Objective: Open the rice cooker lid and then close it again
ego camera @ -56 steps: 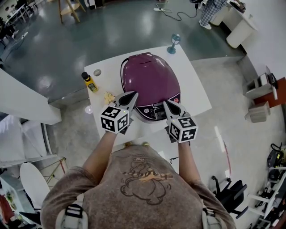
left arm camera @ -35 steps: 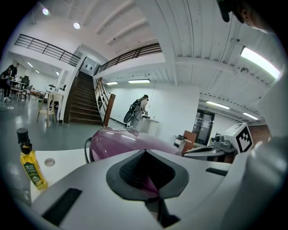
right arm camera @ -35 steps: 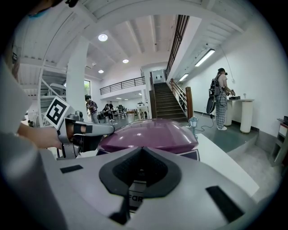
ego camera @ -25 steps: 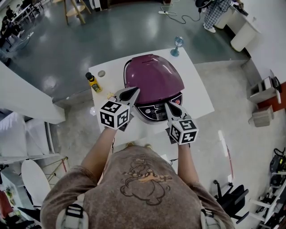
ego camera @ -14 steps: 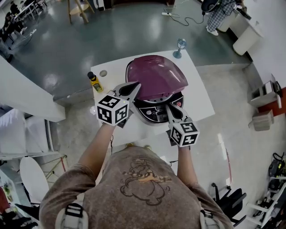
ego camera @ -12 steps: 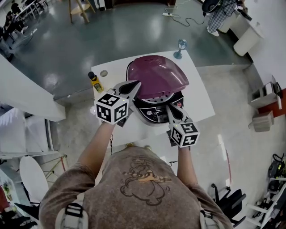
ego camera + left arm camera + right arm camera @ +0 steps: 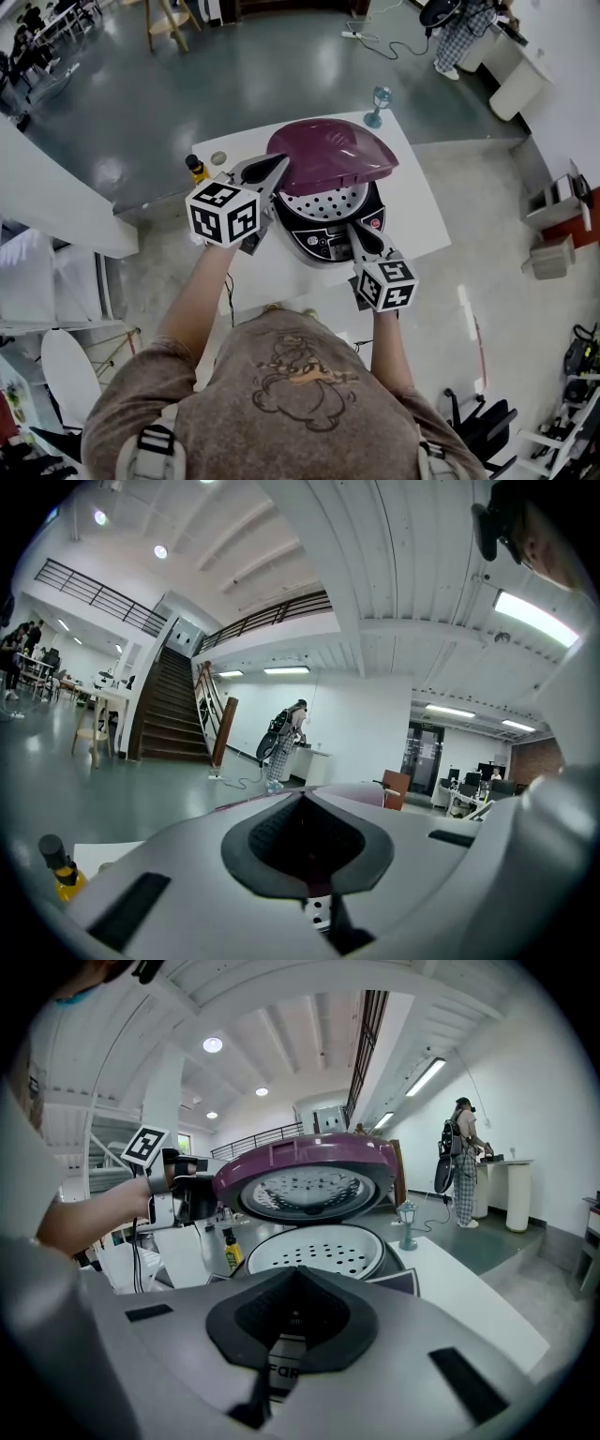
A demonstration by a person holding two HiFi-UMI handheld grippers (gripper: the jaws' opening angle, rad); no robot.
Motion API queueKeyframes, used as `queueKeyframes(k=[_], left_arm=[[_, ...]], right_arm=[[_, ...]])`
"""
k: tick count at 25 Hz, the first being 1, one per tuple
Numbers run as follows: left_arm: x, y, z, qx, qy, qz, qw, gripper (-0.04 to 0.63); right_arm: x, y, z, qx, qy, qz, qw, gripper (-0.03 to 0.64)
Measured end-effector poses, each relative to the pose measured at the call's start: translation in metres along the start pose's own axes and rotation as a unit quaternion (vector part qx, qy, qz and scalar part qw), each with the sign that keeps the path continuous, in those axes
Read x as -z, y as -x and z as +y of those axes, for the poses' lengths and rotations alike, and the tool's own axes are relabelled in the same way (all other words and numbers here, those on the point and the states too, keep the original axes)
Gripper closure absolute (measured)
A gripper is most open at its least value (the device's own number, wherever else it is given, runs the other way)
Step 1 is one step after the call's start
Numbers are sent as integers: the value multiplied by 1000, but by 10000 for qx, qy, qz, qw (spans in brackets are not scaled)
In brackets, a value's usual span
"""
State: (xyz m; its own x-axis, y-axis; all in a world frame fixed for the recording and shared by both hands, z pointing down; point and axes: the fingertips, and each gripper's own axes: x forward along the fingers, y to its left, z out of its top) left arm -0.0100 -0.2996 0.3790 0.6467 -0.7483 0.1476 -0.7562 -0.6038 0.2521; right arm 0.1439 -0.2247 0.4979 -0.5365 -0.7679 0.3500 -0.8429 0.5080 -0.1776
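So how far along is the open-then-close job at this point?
Done: the purple lid is unlatched and partway up, with the white perforated tray showing beneath. In hand: the left hand-held gripper, jaws together, is at the lid's front-left edge, apparently propping it. The right hand-held gripper sits by the control panel. Left: full opening, then closing.

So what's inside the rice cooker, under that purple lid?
A white tray full of little holes sits in the rice cooker below the raised lid. Whatever is under the tray is covered.

Recorded: one white table (image 7: 417, 211), one rice cooker (image 7: 328, 202), one yellow bottle (image 7: 197, 170), one goblet (image 7: 379, 105), one small disc (image 7: 218, 157). Grippers numbered two: left gripper (image 7: 281, 161), right gripper (image 7: 352, 230).
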Motion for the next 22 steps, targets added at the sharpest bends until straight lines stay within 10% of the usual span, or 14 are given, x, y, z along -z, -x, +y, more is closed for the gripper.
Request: queueKeyframes(k=[22], left_arm=[[-62, -3, 27, 350, 331, -637, 9968, 575]], right_arm=[[-2, 0, 1, -44, -76, 16, 10000, 614]])
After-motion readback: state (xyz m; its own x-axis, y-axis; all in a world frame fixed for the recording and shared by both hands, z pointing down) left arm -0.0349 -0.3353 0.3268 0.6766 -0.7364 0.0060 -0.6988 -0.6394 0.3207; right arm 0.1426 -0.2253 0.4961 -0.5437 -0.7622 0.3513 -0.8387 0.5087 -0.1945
